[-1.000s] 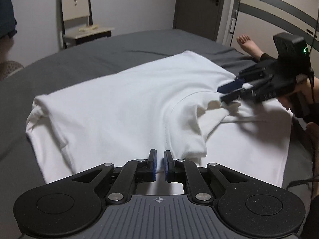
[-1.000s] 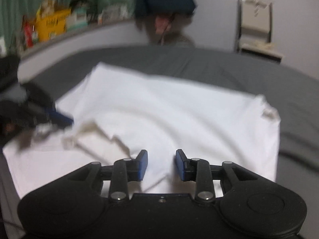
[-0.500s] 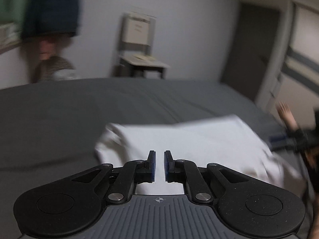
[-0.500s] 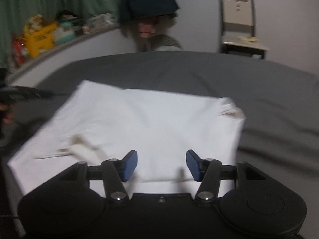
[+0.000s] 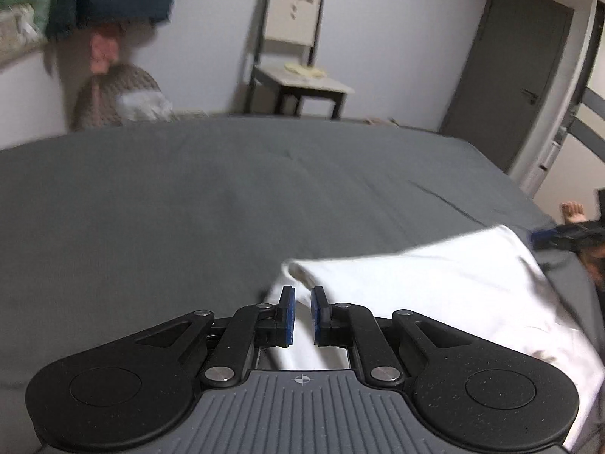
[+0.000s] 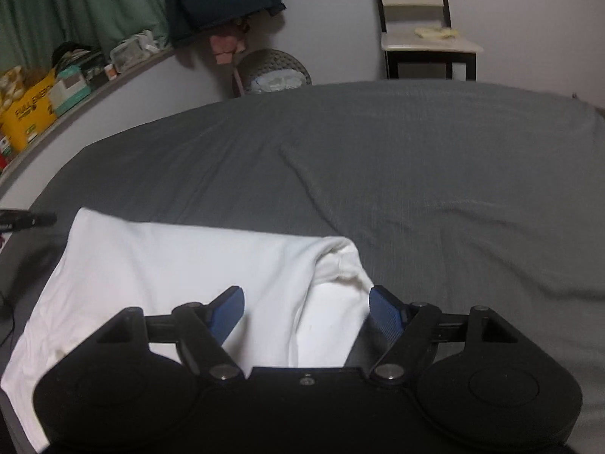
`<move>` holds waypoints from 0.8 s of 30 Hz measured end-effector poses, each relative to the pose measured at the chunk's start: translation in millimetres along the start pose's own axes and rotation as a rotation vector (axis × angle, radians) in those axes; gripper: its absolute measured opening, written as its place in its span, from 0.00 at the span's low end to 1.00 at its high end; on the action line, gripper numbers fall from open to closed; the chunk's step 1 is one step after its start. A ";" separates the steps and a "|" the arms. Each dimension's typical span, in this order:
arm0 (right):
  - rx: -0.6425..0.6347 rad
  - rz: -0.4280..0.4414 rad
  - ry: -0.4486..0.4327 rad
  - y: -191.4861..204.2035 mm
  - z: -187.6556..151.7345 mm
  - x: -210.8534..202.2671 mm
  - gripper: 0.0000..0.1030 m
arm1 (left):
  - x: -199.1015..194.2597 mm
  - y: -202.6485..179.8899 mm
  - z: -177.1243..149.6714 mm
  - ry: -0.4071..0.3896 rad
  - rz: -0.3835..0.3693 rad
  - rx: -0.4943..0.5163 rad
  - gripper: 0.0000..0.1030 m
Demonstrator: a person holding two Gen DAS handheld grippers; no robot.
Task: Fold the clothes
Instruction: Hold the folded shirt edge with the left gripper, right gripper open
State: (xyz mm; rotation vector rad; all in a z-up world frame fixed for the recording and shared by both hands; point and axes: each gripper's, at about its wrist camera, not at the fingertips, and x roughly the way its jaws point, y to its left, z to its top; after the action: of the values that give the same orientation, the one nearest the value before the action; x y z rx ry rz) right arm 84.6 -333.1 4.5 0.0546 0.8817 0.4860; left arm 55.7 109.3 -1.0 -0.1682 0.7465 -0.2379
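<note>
Bottom centre of the left wrist view, left gripper (image 5: 301, 316) sits nearly closed, only a thin slot between the pads; white cloth shows in and under the slot, but whether it is pinched I cannot tell. Right gripper (image 6: 307, 312), low centre of its own view, has jaws opening, the rolled corner of the white shirt (image 6: 181, 265) lying loose between them, likely a release after laying a fold. Shirt lies flat on the grey bed (image 6: 416, 174), lower left in that frame, lower right in the left view.

The yellow box (image 6: 28, 108) on the ledge carries partly legible black lettering, "FULL".
</note>
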 end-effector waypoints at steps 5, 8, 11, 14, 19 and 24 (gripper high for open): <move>0.062 -0.014 0.046 -8.0 10.2 21.0 0.70 | 15.5 8.0 0.6 0.073 -0.049 -0.047 0.08; 0.085 -0.012 0.060 -11.9 12.1 26.6 0.70 | 17.4 13.1 -0.9 0.062 -0.096 -0.088 0.08; 0.091 -0.004 0.073 -13.3 12.0 29.3 0.70 | 19.4 14.3 -3.4 0.075 -0.108 -0.089 0.08; 0.096 0.005 0.086 -14.4 10.7 32.4 0.70 | 22.8 15.7 -3.4 0.077 -0.109 -0.098 0.08; 0.087 0.011 0.092 -15.1 9.6 33.9 0.70 | 27.0 17.4 3.0 0.094 -0.091 -0.072 0.08; 0.087 0.015 0.088 -15.0 10.6 32.7 0.70 | 32.9 17.1 5.0 0.148 -0.104 -0.098 0.08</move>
State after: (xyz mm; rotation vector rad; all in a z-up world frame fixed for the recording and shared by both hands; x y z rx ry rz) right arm 115.9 -330.8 -16.1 0.1202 0.9890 0.4663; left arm 85.1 117.1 -22.8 -0.2854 0.8979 -0.3151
